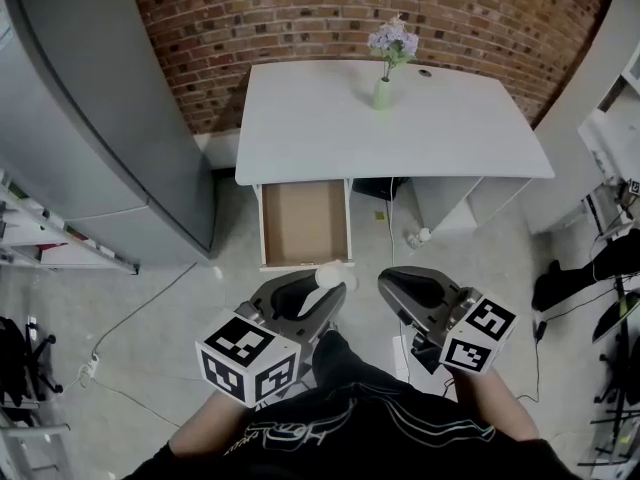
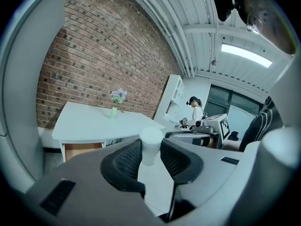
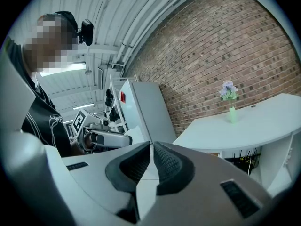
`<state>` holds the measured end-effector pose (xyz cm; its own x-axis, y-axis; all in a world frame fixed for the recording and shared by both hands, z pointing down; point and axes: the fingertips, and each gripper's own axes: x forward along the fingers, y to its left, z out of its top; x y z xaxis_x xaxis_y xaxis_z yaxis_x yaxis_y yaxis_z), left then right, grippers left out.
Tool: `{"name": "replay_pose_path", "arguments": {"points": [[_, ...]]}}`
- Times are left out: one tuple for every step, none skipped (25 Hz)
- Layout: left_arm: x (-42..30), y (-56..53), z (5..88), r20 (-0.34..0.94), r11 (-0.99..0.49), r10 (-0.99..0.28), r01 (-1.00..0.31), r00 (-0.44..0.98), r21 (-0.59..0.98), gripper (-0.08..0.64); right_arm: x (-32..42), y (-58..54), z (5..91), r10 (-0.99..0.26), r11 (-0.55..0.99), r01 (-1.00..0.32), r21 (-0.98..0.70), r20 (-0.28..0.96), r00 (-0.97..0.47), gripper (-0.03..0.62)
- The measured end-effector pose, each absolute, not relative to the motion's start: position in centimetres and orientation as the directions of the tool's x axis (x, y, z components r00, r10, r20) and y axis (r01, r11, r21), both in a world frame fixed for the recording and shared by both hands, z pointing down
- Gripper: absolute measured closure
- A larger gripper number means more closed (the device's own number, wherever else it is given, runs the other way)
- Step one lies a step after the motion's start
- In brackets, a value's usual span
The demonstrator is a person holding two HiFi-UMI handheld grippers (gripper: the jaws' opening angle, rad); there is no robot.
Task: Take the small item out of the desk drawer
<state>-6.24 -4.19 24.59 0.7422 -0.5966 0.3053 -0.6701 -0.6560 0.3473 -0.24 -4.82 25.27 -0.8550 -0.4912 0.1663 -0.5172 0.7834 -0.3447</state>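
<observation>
Red brick wall (image 1: 300, 13) stands behind a white desk (image 1: 420, 143), and under the desk's left part the drawer (image 1: 305, 218) is pulled out over a pale floor, its brown bottom bare.

Between the ribbed pads (image 2: 126, 160) of the left gripper (image 2: 151, 150) stands the small item (image 2: 151, 138), a white, round-topped piece held upright, both pads pressing on its sides and its top rising above them. The jaws stand partly apart, as wide as the item. In the head view the item (image 1: 328, 274) sits at the tip of the left gripper (image 1: 318, 290), outside the drawer and just in front of the drawer's front edge, above the floor. Behind the jaws comes the grey body and then the marker cube (image 1: 248, 358), close to the person's dark shirt.

On the right gripper (image 3: 151, 146) the two pads (image 3: 170, 165) meet at their tips with nothing between them. In the head view the right gripper (image 1: 388, 282) lies just beside the left one, level with it, pointing toward the desk, its own marker cube (image 1: 478, 336) behind.

Farther out, a pale green vase (image 1: 382, 93) with lilac flowers (image 1: 393, 40) stands near the desk's back edge. A tall grey cabinet (image 1: 100, 128) rises to the left of the desk, and a thin cable (image 1: 140, 303) trails across the floor beside the drawer.
</observation>
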Motion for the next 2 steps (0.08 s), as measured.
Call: {"name": "replay_pose_path", "arguments": {"points": [[-6.14,-4.31,24.73,0.308,-0.656,-0.595,-0.67,0.743,0.348,0.423,-0.14,-4.99,25.35,-0.492,0.782,-0.518,-0.346,0.167,-0.854,0.537],[-6.05,-4.44,24.87,0.311,-0.656,-0.593,-0.67,0.743,0.348,0.423,-0.04,-5.18,25.42,-0.494,0.781,-0.519,-0.347,0.166,-0.854,0.537]]}}
